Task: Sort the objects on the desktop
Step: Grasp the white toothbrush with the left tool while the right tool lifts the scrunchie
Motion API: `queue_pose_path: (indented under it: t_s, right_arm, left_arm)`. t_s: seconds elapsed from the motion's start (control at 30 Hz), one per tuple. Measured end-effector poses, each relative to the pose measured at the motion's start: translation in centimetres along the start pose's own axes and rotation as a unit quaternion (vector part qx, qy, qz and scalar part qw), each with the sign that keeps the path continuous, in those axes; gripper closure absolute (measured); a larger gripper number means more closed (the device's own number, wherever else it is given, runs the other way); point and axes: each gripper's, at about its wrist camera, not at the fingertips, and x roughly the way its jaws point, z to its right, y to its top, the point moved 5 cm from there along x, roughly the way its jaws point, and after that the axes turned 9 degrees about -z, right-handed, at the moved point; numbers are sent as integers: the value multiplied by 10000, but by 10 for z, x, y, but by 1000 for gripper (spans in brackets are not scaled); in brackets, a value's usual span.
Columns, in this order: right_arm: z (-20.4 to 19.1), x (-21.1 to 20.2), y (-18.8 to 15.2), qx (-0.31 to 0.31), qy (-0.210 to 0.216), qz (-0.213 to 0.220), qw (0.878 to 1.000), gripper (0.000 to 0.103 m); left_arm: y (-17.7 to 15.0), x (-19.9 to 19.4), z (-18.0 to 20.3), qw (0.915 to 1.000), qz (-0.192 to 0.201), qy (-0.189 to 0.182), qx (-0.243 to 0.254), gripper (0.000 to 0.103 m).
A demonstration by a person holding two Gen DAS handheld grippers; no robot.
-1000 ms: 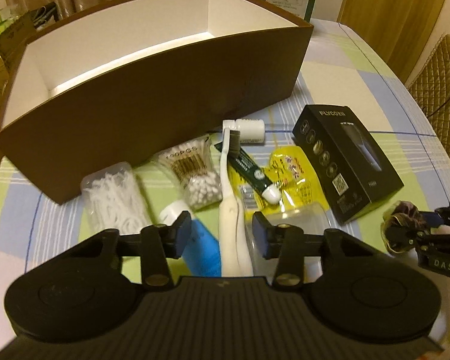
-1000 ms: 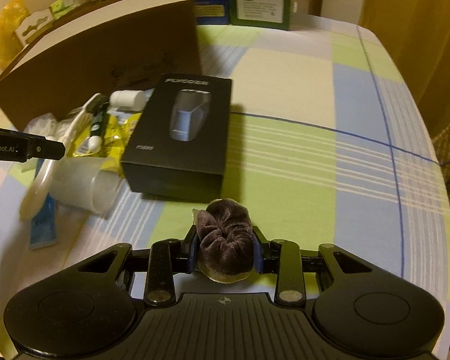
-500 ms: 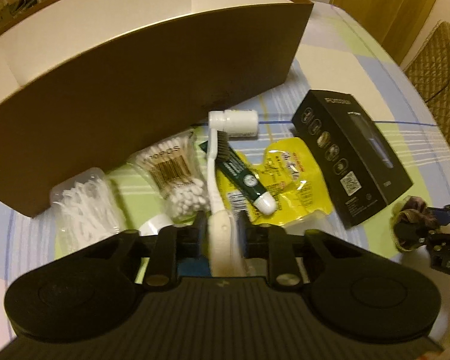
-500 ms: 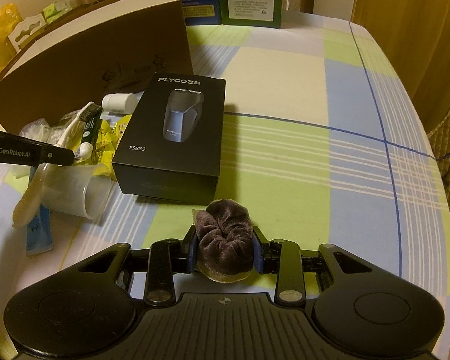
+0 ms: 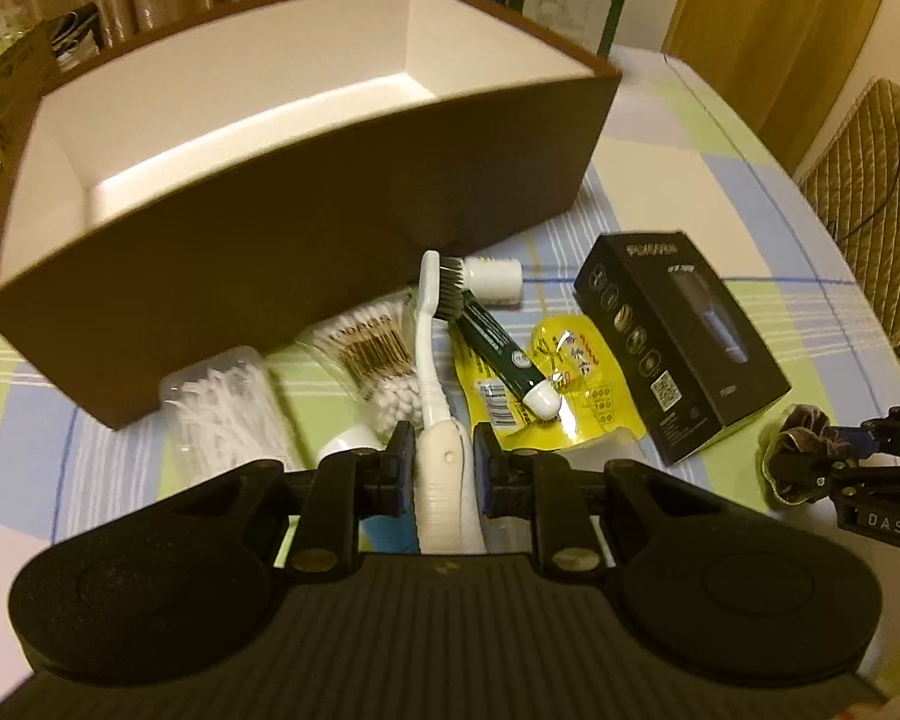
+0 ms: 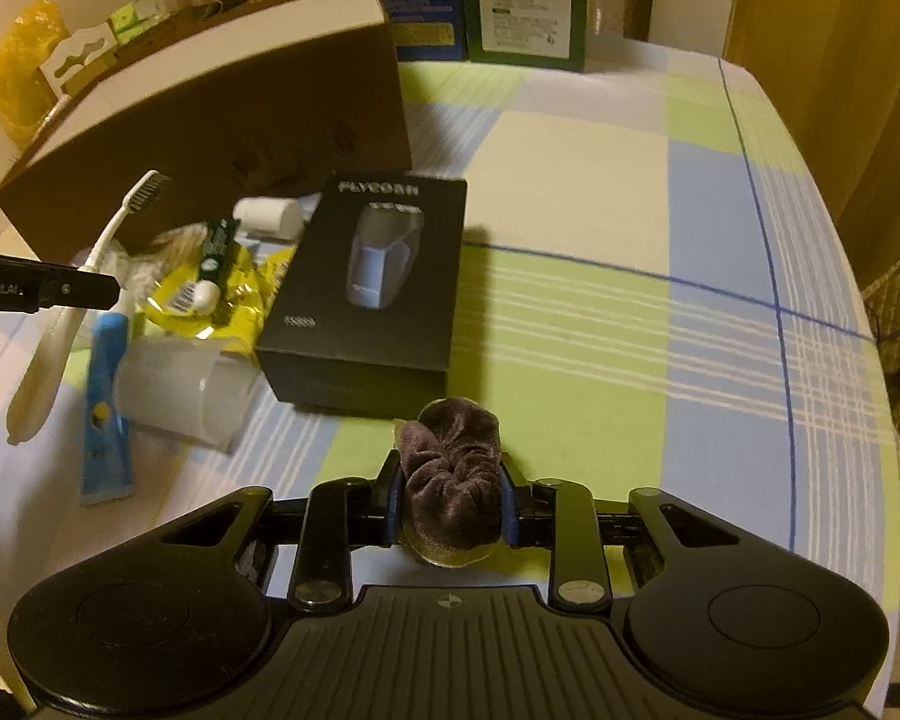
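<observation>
My left gripper [image 5: 444, 459] is shut on the handle of a white toothbrush [image 5: 431, 354], whose dark bristles point toward the brown box [image 5: 330, 240]. In the right wrist view the toothbrush [image 6: 105, 234] hangs tilted, head up, from the left gripper [image 6: 60, 291] above the pile. A dark velvet scrunchie [image 6: 453, 462] sits between the pads of my right gripper [image 6: 450, 498], whose jaws are closing tighter on it. The left wrist view shows that scrunchie [image 5: 798, 438] at the far right, just above the cloth. The box is open on top, with a white inside.
Before the box lie a floss-pick case [image 5: 222, 414], cotton swabs [image 5: 378, 354], a green tube [image 5: 498, 354], a yellow pouch [image 5: 576, 384], a white bottle [image 5: 492, 279] and a black shaver box [image 6: 372, 288]. A clear cup [image 6: 174, 390] and a blue tube [image 6: 105, 396] lie nearer. Cartons stand behind.
My left gripper shut on the toothbrush handle and raised it, so the head now tilts up off the pile. The right gripper stayed put with the scrunchie, its pads squeezing a little closer.
</observation>
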Motion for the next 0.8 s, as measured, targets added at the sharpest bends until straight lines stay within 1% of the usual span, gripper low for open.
queue_pose_path:
  t_s: [0.2, 0.4, 0.57, 0.67, 0.8]
  right_arm:
    - [-6, -28, 17, -50, 185, 290, 9994, 76]
    - [-27, -55, 49, -275, 482, 730, 9958, 76]
    - [-47, -61, 73, -494, 675, 917, 9923, 76]
    - [-58, -60, 83, -604, 787, 950, 9905, 76]
    - [-74, -59, 99, -786, 933, 1017, 9873, 76]
  left_arm:
    - [2, -29, -7, 9996, 215, -10, -196, 87]
    - [8, -54, -16, 9983, 471, 57, -337, 87]
    - [19, -73, -24, 9966, 720, 142, -384, 87]
    - [25, -81, -31, 9953, 847, 183, -430, 87]
    - [34, -87, -38, 9941, 940, 250, -471, 87]
